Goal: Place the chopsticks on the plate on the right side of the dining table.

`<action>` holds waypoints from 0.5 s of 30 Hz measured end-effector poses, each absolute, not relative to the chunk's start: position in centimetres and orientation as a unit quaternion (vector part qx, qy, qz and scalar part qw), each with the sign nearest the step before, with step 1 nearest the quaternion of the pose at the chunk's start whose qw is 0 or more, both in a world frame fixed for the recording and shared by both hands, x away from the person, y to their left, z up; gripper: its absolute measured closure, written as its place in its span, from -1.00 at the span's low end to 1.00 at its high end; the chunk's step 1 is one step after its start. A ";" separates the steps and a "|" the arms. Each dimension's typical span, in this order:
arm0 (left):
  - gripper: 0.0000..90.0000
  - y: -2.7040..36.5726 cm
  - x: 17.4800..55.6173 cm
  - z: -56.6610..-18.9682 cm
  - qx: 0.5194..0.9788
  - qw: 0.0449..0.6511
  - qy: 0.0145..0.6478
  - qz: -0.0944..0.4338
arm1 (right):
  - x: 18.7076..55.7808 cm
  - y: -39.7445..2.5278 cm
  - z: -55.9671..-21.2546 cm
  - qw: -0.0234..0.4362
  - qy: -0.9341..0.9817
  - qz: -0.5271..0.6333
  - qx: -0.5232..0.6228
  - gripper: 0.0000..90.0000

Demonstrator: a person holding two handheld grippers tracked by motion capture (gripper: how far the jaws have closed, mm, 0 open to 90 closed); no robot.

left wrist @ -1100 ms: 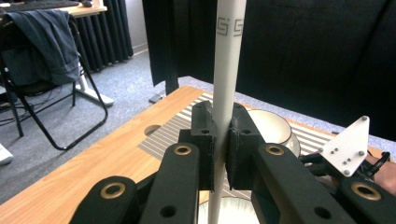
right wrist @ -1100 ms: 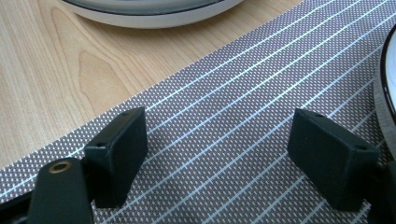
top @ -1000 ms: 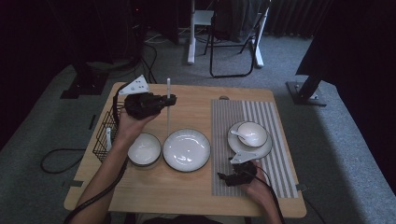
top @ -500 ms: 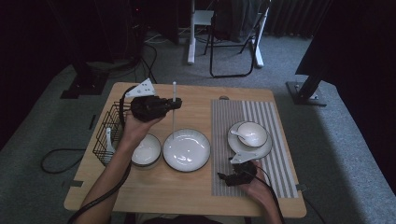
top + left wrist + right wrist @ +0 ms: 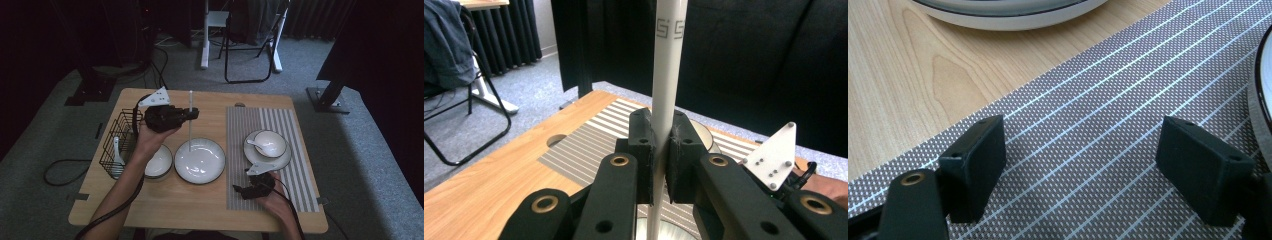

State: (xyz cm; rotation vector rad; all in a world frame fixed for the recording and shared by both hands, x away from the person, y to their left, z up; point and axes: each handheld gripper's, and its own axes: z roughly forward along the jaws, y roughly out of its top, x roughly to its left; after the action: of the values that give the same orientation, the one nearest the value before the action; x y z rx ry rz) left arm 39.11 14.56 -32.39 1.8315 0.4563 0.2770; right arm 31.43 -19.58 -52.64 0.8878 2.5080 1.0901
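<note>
The left gripper (image 5: pixel 192 114) has its jaws closed on a long white chopstick-like stick (image 5: pixel 190 120), held upright above the wooden counter (image 5: pixel 150 210), its lower tip over or just touching the far rim of the round white plate (image 5: pixel 199 160); which, I cannot tell. This looks like the carrying step: cutlery taken from the black wire basket (image 5: pixel 116 142) toward a place setting. Next, I judge, the stick must be tilted flat and laid down near the plate before release. The right gripper (image 5: pixel 1083 165) rests with jaws wide apart on the grey striped placemat (image 5: pixel 1098 100), holding nothing.
</note>
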 end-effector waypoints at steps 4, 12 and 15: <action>0.87 14.1 39.0 -32.6 0.783 0.581 0.191 0.114 | 31.2 -19.5 -52.3 0.136 0.864 0.374 0.308 -0.52; 0.87 13.1 39.0 -33.1 0.785 0.582 0.184 0.102 | 30.6 -18.8 -50.9 0.154 0.856 0.395 0.295 -0.11; 0.87 12.8 39.0 -33.3 0.786 0.583 0.182 0.099 | 30.5 -18.3 -50.3 0.158 0.853 0.406 0.287 -0.04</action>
State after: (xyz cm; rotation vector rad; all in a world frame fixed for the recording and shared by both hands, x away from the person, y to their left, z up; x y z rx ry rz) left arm 38.97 12.80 -33.25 1.8342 0.4257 0.2307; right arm 30.55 -18.31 -50.31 0.8208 2.4394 1.1609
